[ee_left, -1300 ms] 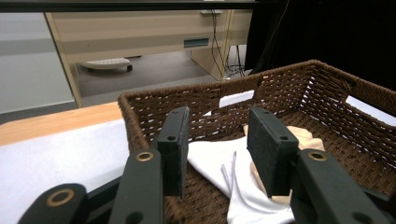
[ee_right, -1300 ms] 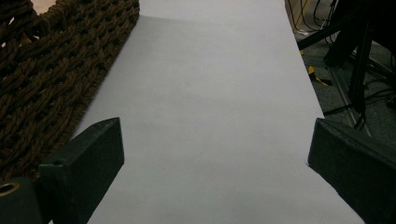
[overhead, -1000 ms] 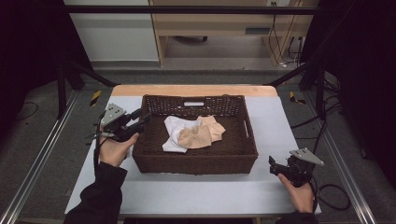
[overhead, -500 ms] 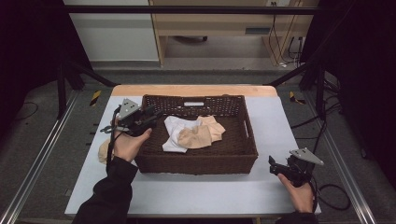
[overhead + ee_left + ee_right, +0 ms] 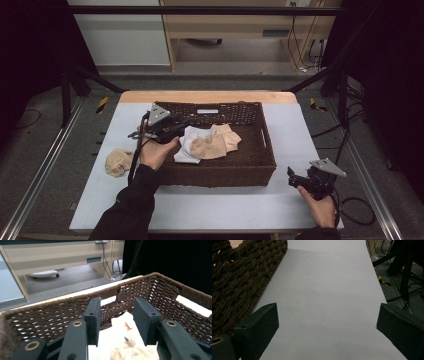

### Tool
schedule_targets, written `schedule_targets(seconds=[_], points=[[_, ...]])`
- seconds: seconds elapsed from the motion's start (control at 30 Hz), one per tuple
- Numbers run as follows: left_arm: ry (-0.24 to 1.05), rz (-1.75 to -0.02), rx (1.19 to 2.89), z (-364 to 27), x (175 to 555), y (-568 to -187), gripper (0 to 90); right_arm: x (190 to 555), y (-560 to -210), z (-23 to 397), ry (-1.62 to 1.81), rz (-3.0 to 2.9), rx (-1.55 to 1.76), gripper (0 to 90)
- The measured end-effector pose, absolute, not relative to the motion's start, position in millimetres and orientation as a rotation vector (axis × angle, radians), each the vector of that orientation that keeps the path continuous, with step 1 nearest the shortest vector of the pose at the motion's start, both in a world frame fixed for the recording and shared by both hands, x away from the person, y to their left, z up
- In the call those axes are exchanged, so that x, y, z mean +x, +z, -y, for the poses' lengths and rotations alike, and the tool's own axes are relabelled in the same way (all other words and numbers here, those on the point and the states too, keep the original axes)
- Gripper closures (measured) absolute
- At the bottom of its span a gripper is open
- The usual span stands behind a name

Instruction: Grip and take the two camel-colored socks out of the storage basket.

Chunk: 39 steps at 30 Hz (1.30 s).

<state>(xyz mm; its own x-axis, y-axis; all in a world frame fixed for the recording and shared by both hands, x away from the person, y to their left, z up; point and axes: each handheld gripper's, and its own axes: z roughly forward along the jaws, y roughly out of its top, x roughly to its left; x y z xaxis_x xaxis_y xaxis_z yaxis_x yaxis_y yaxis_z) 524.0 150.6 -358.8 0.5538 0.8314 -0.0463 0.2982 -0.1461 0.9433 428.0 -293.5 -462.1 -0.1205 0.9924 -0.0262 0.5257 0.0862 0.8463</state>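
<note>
A dark brown wicker basket (image 5: 220, 176) stands in the middle of the white table (image 5: 225, 207). Inside it lie a white cloth (image 5: 186, 147) and beige cloths (image 5: 216, 145). Another crumpled beige cloth (image 5: 118, 161) lies on the table left of the basket. My left gripper (image 5: 181, 126) hovers over the basket's left part, pointing right at the cloths. In the left gripper view the left gripper (image 5: 117, 307) is open with nothing between its jaws, which have just been opening slightly; the white cloth (image 5: 110, 337) and a beige cloth (image 5: 130, 346) lie below. My right gripper (image 5: 294, 176) rests open at the front right.
The right gripper (image 5: 327, 315) looks along bare table (image 5: 324, 290) with the basket's wall (image 5: 237, 277) at its left. The basket's woven walls (image 5: 50, 317) rise around the left gripper. Beyond the table's far edge are the floor, a wooden cabinet (image 5: 240, 25) and cables.
My left hand has carried its gripper to the right, from beside the basket's left wall to over its inside. The beige cloth on the table now shows beside the forearm. The right gripper has kept still.
</note>
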Motion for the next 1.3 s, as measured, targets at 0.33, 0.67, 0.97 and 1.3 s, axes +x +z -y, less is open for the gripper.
schedule_targets(seconds=[0.33,0.67,0.97,1.3], points=[[0.611,-0.962,1.778,-130.4,537.0,-378.5,57.0,428.6,-462.5,293.5,0.928,-1.727,1.506,4.4],[0.589,-0.987,1.866,-120.1,545.3,-403.2,56.1,428.7,-462.8,293.5,0.924,-1.731,1.5,4.4],[0.568,-1.024,1.965,-118.4,550.4,-418.1,58.0,428.9,-463.1,292.8,0.922,-1.735,1.503,4.5],[0.575,-1.035,2.074,-114.0,555.4,-428.3,58.3,428.9,-463.1,292.4,0.924,-1.737,1.502,4.6]])
